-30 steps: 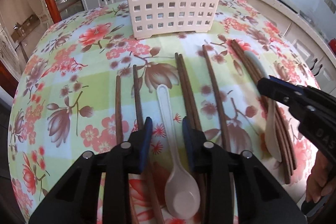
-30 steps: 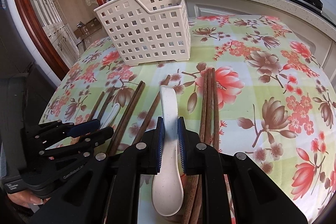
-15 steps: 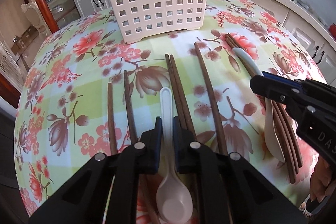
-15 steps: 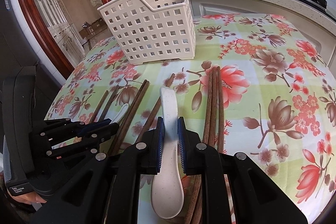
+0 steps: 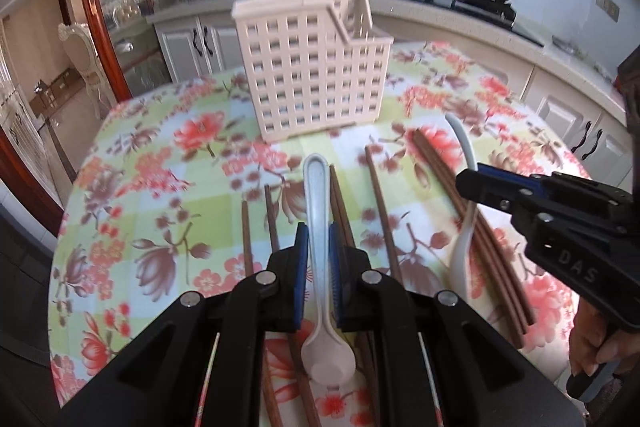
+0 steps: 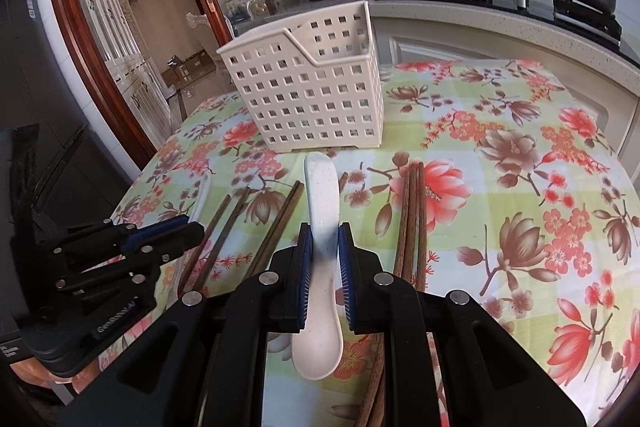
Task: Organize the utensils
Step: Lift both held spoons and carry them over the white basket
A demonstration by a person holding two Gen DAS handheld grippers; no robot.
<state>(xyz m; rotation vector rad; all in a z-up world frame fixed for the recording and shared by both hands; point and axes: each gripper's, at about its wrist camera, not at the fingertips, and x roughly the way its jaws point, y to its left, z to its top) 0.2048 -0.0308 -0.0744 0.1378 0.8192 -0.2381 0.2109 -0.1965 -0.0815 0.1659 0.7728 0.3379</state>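
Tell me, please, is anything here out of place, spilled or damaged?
Nothing looks spilled or broken. The basket stands upright on the table, and the chopsticks lie in loose rows, some slightly askew. Each gripper, left and right, holds a white spoon by its handle.

1. The left hand-held gripper [image 5: 319, 247], open around the slim white spoon [image 5: 322, 267] a second ago, closed on its handle half a second ago and now grips it.
2. That spoon has tilted up off the desk [image 5: 132, 211], handle toward the basket [image 5: 312, 67].
3. The right hand-held gripper [image 6: 323, 247] has raised the speckled white spoon [image 6: 320, 267], its handle tip now near the basket's foot.
4. Both cameras have risen, showing more of the kitchen beyond.
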